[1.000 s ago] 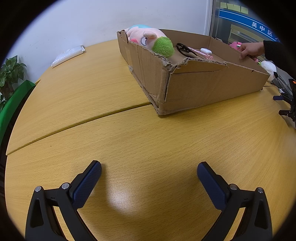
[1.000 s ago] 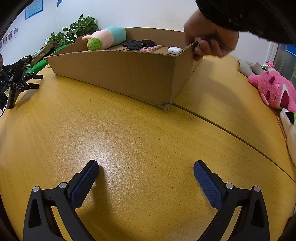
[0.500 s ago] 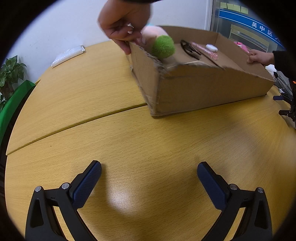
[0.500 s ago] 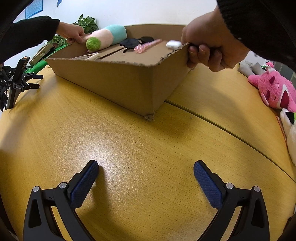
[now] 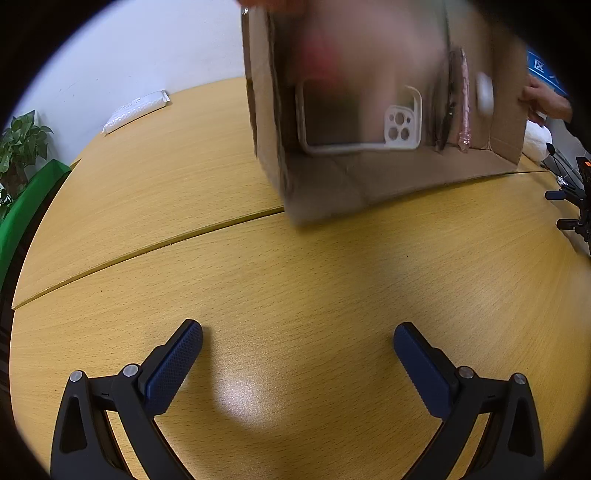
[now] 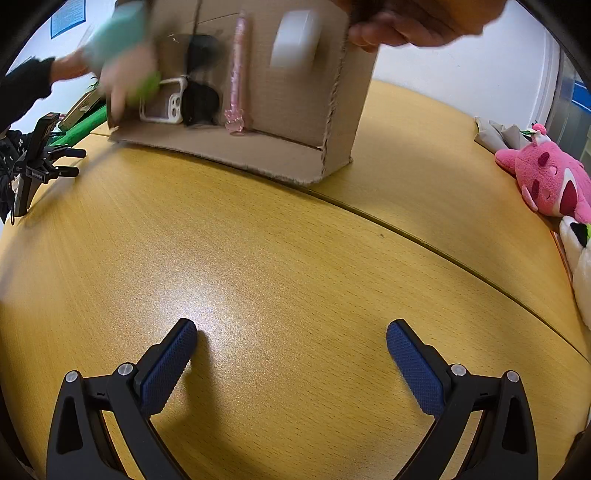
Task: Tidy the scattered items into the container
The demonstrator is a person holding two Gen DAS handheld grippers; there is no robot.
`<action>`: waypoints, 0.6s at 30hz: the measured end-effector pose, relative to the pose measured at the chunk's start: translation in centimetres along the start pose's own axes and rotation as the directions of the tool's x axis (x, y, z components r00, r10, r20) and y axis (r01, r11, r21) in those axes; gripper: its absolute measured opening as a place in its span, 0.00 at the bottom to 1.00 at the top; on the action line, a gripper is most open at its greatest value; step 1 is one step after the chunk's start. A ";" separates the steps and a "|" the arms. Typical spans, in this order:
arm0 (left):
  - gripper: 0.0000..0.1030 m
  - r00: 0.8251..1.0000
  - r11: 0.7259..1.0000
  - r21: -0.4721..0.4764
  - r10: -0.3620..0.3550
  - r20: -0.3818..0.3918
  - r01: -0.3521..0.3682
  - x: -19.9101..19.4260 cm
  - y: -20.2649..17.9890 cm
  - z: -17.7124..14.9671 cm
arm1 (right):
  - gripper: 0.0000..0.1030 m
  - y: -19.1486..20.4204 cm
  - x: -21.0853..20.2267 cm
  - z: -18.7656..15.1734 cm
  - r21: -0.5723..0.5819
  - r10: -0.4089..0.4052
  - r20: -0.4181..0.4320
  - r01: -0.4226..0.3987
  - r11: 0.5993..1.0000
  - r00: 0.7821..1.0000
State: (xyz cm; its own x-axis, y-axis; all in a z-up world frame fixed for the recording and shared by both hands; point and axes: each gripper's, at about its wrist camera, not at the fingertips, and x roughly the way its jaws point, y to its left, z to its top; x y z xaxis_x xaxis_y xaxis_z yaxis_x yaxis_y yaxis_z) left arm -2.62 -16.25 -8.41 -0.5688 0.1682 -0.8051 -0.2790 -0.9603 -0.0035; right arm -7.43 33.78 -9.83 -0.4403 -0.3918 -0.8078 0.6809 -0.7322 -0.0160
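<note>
Left gripper point(image 5: 298, 349): I see its two blue pads spread wide with nothing between them, low over the bare wooden table point(image 5: 258, 266).

Right gripper point(image 6: 291, 347): the same here, pads well apart and empty, hovering over the table's glossy patch.

Table between me and the work: nothing lies within reach of either tool; a seam in the tabletop crosses ahead of both.

Cardboard box point(image 6: 295, 147): this is the container, and it sits beyond that seam, tipped steeply up on its near edge so its open side faces me. Bare hands grip it, one at the top right corner point(image 6: 417, 18) in the right view, another at the far side.

Contents: a phone case point(image 5: 360, 118) lies against the lower inside wall, long axis running left to right; a pink pen point(image 6: 236, 74) stands top to bottom along the tilted floor; dark sunglasses point(image 6: 201, 101) sit between case and pen; a white earbud case point(image 6: 293, 38) is higher up and blurred; a green-and-pink plush toy point(image 6: 125, 48) is a smear at the left.

Key relation: the box lies straight ahead and well apart from both grippers, slightly right of centre for my left tool and left of centre for my right, so neither is plainly nearer.

My judgement: the items look about to spill, so I would wait until they settle.

Far edge: a pink plush point(image 6: 546, 181) rests at the right rim, likely not part of this.
</note>
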 end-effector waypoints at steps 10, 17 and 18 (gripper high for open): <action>1.00 0.997 0.990 0.111 -0.083 -0.005 0.083 -0.4 -0.1 -1.6 | 1.00 0.1 0.1 -0.1 0.001 -0.001 0.000 0.001 1.000 1.000; 1.00 0.997 0.991 0.110 -0.081 -0.005 0.081 0.2 0.5 -2.1 | 1.00 -0.1 0.2 -0.2 0.002 -0.001 -0.002 0.001 1.000 1.000; 1.00 0.997 0.991 0.110 -0.081 -0.005 0.081 0.3 0.5 -2.2 | 1.00 -0.2 0.1 -0.1 0.002 -0.001 -0.002 0.001 1.000 1.000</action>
State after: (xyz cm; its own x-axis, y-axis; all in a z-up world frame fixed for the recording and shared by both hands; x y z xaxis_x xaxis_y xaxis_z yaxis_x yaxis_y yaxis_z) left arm -1.22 -17.20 -9.94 -0.5405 0.2441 -0.8052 -0.4074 -0.9132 -0.0034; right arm -7.53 33.93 -10.02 -0.4396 -0.3898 -0.8092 0.6793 -0.7337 -0.0156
